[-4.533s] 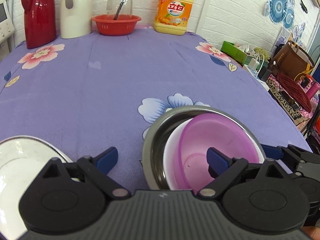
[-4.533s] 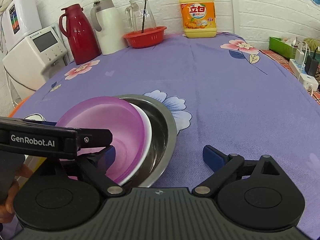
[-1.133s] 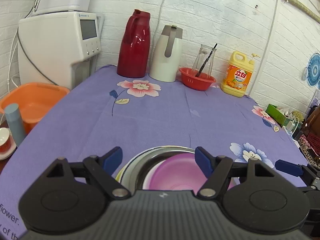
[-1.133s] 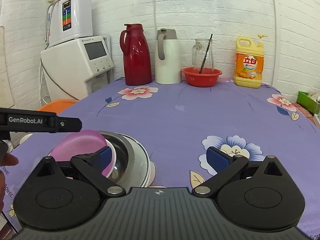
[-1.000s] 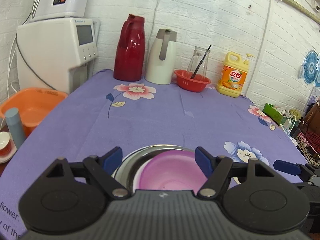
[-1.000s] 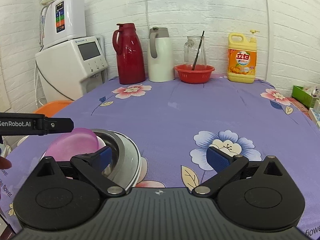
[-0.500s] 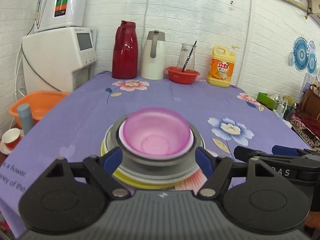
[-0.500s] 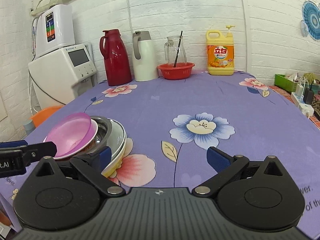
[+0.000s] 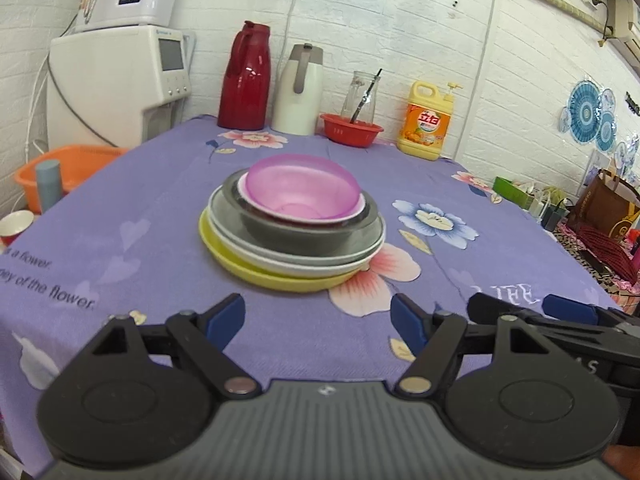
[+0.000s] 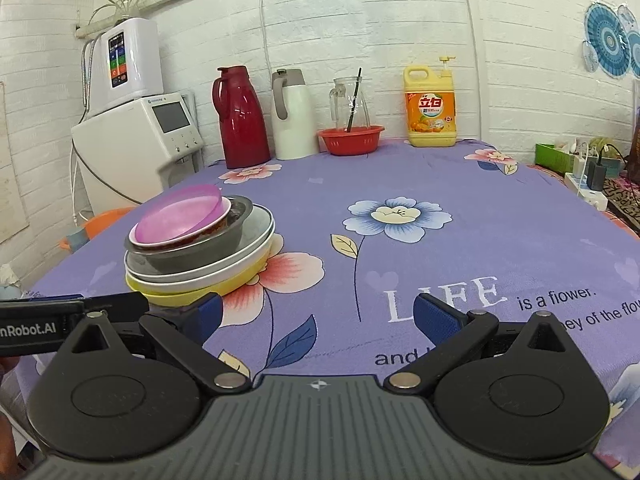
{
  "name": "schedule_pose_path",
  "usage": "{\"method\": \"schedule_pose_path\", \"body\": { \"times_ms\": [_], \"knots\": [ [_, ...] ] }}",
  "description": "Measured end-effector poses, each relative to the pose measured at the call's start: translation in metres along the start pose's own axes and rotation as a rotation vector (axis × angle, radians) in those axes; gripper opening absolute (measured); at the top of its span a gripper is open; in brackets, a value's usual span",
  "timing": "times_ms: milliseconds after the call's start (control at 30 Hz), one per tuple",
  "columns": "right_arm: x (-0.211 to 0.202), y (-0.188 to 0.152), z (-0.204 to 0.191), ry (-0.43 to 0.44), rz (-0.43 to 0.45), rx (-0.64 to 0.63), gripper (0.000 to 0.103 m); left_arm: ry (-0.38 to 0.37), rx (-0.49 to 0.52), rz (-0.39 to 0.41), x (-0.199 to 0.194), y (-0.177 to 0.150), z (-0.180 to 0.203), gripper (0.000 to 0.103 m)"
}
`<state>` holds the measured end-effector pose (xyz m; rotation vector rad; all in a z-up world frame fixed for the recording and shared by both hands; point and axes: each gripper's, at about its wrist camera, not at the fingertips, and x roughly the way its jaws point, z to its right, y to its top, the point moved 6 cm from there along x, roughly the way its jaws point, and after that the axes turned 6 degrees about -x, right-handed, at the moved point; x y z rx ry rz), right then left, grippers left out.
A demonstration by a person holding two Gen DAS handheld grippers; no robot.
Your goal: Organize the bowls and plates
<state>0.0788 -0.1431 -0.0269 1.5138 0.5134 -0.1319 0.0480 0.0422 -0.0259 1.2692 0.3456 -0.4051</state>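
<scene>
A stack of dishes stands on the purple flowered tablecloth (image 9: pixel 160 208). A pink bowl (image 9: pixel 302 186) sits on top, in a white bowl (image 9: pixel 360 210), inside a steel bowl (image 9: pixel 296 238). Under them lie a grey plate (image 9: pixel 218 210), a white plate (image 9: pixel 280 266) and a yellow plate (image 9: pixel 272 278). The stack also shows in the right wrist view (image 10: pixel 192 248). My left gripper (image 9: pixel 318 322) is open and empty, short of the stack. My right gripper (image 10: pixel 316 316) is open and empty, to the right of the stack.
At the back stand a red thermos (image 9: pixel 244 76), a white thermos (image 9: pixel 300 90), a red basin (image 9: pixel 350 134) with a glass jug (image 9: pixel 360 98), and a yellow detergent bottle (image 9: pixel 428 122). A water dispenser (image 9: pixel 120 80) and an orange basin (image 9: pixel 68 164) stand left of the table.
Both grippers have drawn back from the stack toward the table's near edge. The stack stands alone, farther off in both views.
</scene>
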Motion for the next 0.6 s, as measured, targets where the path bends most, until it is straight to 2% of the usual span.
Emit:
{"method": "schedule_pose_path", "body": {
  "times_ms": [233, 600],
  "knots": [
    [0.003, -0.008, -0.014, 0.030, -0.021, -0.031, 0.103, 0.084, 0.009, 0.007, 0.004, -0.004, -0.010, 0.073],
    [0.002, -0.017, -0.013, 0.038, -0.033, -0.010, 0.103, 0.060, 0.051, 0.051, -0.003, -0.005, -0.001, 0.073]
  ]
}}
